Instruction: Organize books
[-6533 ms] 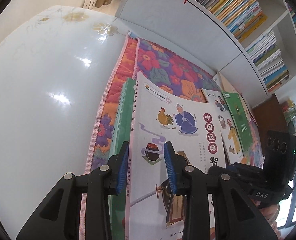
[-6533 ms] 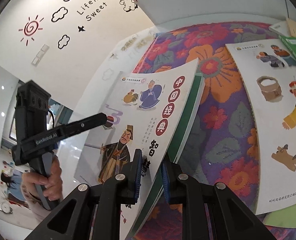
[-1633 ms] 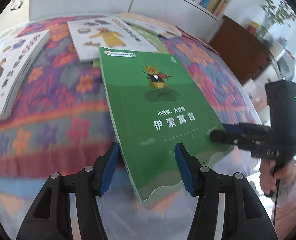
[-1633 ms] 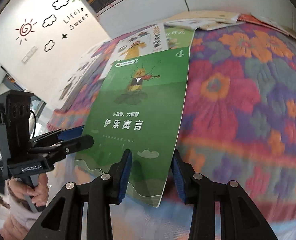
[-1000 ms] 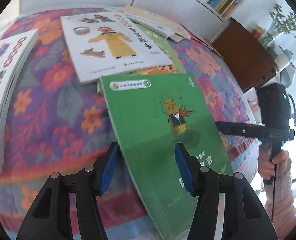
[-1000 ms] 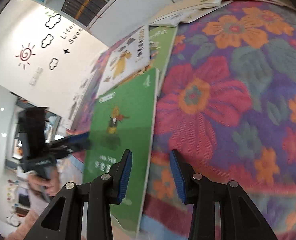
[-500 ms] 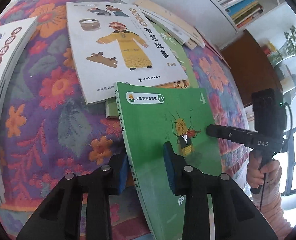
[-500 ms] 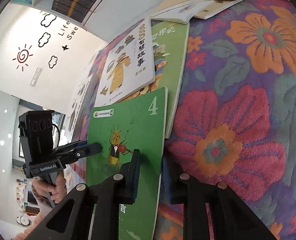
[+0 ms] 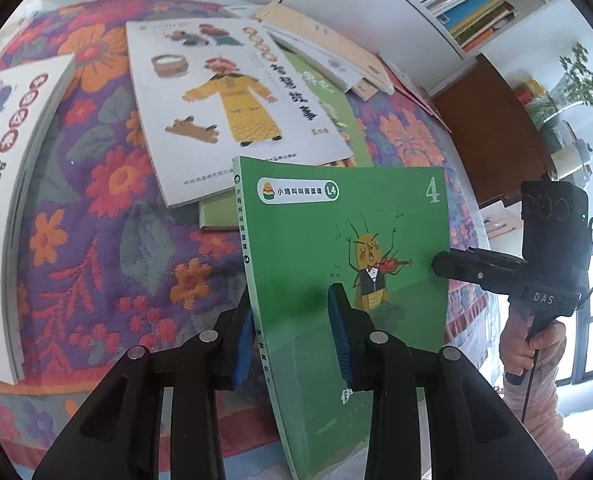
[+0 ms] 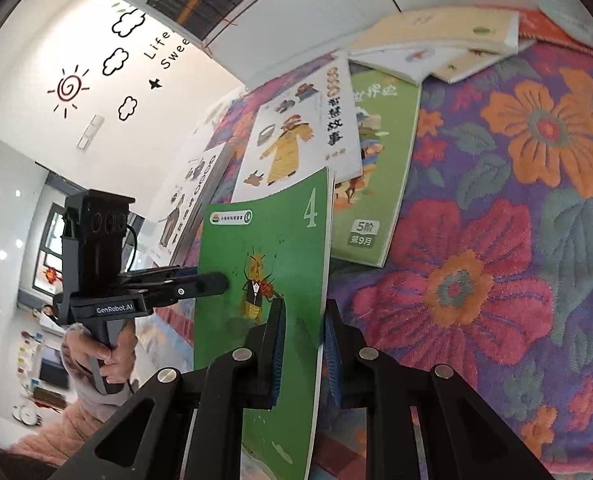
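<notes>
White bookshelf (image 9: 376,12), brown cabinet (image 9: 492,128)

Two black plastic grippers, left gripper (image 9: 294,344) and right gripper (image 10: 302,354) with blue ridged pads (image 9: 339,336), shiny round silver screws (image 9: 208,335), white "GenRobot.AI" and "DAS" lettering, thin black cable (image 9: 530,376), fluffy pink sleeve (image 10: 52,442)

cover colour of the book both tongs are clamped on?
Green, with a cartoon insect playing a violin and a pale "4" on the book. Clearest in the left wrist view.
</notes>
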`<state>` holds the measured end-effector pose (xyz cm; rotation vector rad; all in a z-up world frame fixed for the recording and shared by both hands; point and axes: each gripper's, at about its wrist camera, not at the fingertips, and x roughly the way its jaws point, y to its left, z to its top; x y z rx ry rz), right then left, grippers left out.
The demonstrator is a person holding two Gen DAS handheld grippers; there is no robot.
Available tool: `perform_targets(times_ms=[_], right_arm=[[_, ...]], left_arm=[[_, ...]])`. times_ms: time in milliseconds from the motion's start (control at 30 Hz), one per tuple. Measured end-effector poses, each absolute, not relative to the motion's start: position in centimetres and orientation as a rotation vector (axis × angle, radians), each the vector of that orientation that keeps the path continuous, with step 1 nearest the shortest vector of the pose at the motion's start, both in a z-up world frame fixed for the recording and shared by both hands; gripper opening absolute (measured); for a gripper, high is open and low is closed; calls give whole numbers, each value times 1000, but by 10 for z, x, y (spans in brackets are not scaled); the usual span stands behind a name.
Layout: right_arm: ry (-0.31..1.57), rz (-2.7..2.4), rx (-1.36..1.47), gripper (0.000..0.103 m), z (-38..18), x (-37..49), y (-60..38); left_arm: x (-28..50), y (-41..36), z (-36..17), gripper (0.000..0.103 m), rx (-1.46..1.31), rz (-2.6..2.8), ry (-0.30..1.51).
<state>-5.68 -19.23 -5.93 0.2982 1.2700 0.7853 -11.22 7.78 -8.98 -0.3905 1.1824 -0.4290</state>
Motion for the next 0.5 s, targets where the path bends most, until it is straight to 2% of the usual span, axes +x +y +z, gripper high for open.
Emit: perform_targets(times_ms=[500], right_arm=[[1249, 788, 295, 19, -39, -65, -179]], left_arm=[[-126, 99, -66, 30, -398, -429, 1130]])
